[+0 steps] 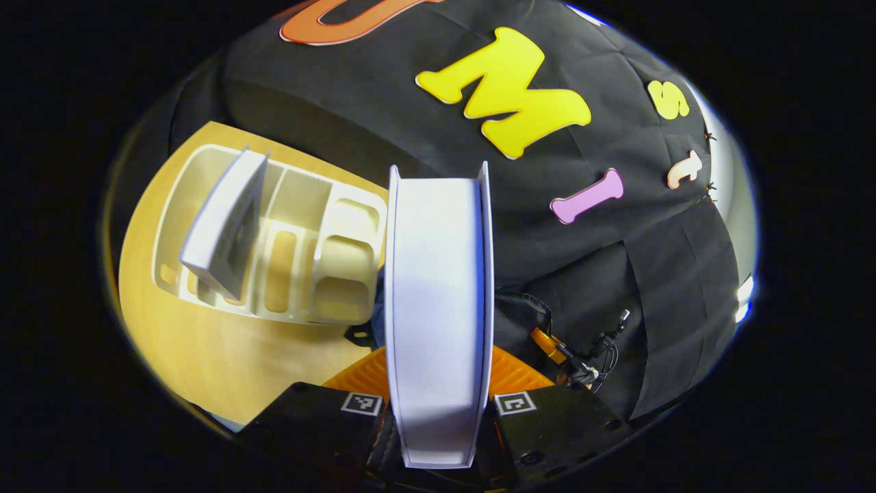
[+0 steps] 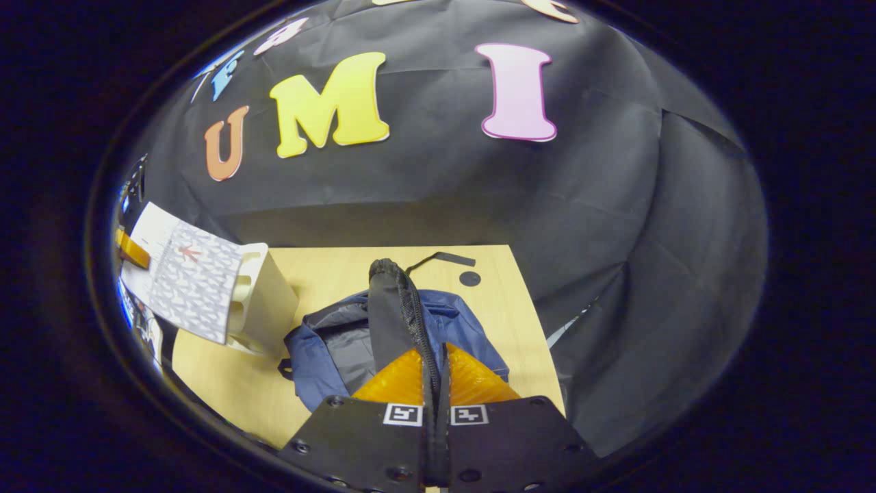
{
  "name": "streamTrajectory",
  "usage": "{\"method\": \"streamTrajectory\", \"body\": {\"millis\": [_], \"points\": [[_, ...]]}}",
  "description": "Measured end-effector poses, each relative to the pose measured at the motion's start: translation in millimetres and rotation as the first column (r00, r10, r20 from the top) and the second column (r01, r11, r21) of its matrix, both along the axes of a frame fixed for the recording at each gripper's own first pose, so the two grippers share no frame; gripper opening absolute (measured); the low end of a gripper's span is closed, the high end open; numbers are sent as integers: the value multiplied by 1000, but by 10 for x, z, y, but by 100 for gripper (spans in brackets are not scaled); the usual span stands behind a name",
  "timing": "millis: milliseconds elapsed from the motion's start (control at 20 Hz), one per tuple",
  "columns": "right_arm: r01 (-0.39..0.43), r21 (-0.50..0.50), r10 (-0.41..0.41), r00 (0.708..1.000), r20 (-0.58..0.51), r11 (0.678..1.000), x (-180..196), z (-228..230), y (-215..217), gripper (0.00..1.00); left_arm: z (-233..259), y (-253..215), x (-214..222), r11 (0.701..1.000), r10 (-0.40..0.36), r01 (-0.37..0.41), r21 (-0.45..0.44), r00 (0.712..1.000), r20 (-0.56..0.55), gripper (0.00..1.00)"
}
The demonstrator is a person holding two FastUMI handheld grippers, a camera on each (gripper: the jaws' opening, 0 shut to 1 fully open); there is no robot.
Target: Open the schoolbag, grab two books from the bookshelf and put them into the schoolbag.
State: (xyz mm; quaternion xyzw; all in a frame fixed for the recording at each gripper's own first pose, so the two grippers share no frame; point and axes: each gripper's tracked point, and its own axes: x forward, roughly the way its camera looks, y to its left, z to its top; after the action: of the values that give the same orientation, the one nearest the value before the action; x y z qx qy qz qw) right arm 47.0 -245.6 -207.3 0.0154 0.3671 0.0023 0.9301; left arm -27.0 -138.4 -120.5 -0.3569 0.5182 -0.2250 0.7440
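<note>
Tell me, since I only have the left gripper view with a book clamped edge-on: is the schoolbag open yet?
Observer: Yes. In the right gripper view the blue schoolbag lies open on the table, with its grey lining showing.
Operator: What holds it open?
Observer: The right gripper is shut on the schoolbag's black zipper edge and holds it up.
Operator: Where is my book relative to the bag?
Observer: The book, with a patterned cover, is off to the left by the white bookshelf, not over the bag's opening.
</note>
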Motion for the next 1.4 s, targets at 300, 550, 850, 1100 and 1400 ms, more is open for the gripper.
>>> {"method": "streamTrajectory", "body": {"millis": [300,550,850,1100,1400], "points": [[9,26,-8,1000,-22,1000,41,-33,-31,3,-886,-1120,-231,1000,-20,19,-14,999,-47,46],[13,37,-12,999,-38,999,82,-98,-106,0,-1404,-1665,-250,1000,-8,7,-22,1000,-28,45],[-5,17,6,999,-32,1000,155,30,-168,0,-1656,-2083,-237,987,-2,-2,-163,1000,-27,45],[-15,4,15,999,-34,1000,182,86,-140,0,-1854,-2466,-172,970,-20,12,-244,999,-32,45],[-31,9,31,999,-40,999,230,57,-33,1,-2157,-2796,-111,939,-13,-25,-343,994,-109,46]]}}
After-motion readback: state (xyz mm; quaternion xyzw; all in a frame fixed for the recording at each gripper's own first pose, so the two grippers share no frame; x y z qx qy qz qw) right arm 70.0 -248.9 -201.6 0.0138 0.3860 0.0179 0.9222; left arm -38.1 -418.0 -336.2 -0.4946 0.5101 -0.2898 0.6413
